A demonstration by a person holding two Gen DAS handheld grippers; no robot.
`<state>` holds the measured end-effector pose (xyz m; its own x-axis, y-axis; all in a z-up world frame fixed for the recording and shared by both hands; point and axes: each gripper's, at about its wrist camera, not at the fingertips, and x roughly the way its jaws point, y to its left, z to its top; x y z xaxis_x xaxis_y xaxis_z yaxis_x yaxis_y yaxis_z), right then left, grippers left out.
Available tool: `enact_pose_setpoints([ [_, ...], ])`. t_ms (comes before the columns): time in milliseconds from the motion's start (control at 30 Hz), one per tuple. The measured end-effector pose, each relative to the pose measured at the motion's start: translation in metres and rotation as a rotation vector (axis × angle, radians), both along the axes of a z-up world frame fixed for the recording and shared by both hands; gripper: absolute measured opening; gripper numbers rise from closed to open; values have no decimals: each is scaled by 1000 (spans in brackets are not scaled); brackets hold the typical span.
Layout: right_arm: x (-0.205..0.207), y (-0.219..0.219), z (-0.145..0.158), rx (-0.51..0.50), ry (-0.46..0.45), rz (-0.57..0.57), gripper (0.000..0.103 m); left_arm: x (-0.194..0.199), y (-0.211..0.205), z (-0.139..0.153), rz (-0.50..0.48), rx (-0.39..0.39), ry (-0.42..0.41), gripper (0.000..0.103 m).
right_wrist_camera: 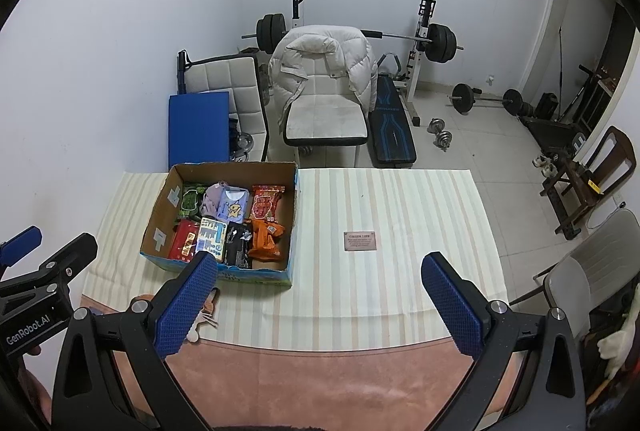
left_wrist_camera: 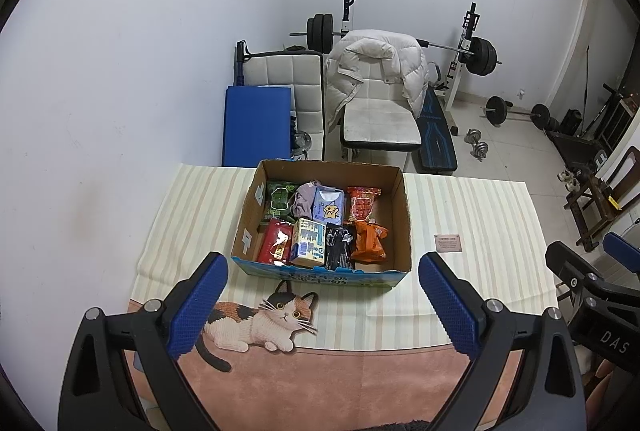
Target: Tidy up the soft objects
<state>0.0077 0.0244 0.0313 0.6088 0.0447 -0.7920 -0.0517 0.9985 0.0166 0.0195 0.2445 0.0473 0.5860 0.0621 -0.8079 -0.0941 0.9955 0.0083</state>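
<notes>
An open cardboard box (left_wrist_camera: 403, 215) (right_wrist_camera: 294, 215) stands on the striped tablecloth and holds several soft packs: a green one (left_wrist_camera: 280, 200), a purple cloth (left_wrist_camera: 303, 201), a blue tissue pack (left_wrist_camera: 330, 205), red snack bags (left_wrist_camera: 363, 205), an orange bag (left_wrist_camera: 370, 241) and a black pack (left_wrist_camera: 338, 247). My left gripper (left_wrist_camera: 322, 305) is open and empty, in front of the box. My right gripper (right_wrist_camera: 320, 305) is open and empty, in front and to the right of the box. Each gripper shows at the edge of the other's view.
The tablecloth (right_wrist_camera: 400, 199) has a cat picture (left_wrist_camera: 260, 319) at the front and a small brown label (right_wrist_camera: 360, 241) on the right. Behind the table stand a white chair with a jacket (left_wrist_camera: 376, 87), a blue mat (left_wrist_camera: 256, 123) and a weight bench with barbells (right_wrist_camera: 436, 43).
</notes>
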Motion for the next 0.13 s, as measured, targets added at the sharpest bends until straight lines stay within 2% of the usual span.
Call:
enact_pose_setpoints([
  [133,-1,-1,0,2,0,2,103,-1,0,0,0,4,-2,98],
])
